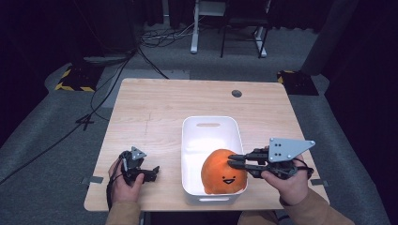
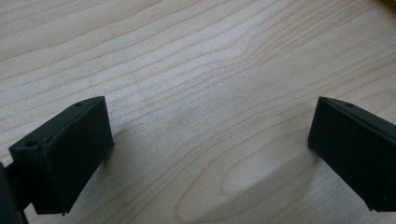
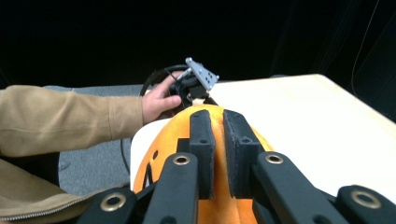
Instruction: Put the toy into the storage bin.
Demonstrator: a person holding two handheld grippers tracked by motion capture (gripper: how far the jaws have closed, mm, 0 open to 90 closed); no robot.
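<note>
**Orange plush held over the white bin**

The right gripper [image 1: 233, 161] has its jaws pinched nearly together on a fold of the orange plush toy [image 1: 220, 180]; in the right gripper view the two black pads [image 3: 201, 144] stand close with a thin slot between them, plush fabric bulging under and around. So: closed on the toy's top skin, not around its body.

Handling (a judgement): the toy looks soft and light, a stuffed round thing w/ fuzzy fabric. It should squash rather than slip, and nothing about it seems fragile. A pinch of loose fabric near the crown is prob. the easiest hold, since the body is too wide for the jaws; a thin fold could pull free if jerked.

Looks: bright orange, dome-shaped, small black eyes and a smiling mouth facing 6 o'clock in the high view.

Place: the toy sits in the near half of the white bin [image 1: 211, 123], at abt 5 o'clock from the table [image 1: 155, 108] centre. Whether it rests on the bin floor or hangs just above, I can't tell.

The left gripper [image 1: 153, 169] lies at abt 7 o'clock, jaws wide apart over bare wood, holding nothing.
</note>
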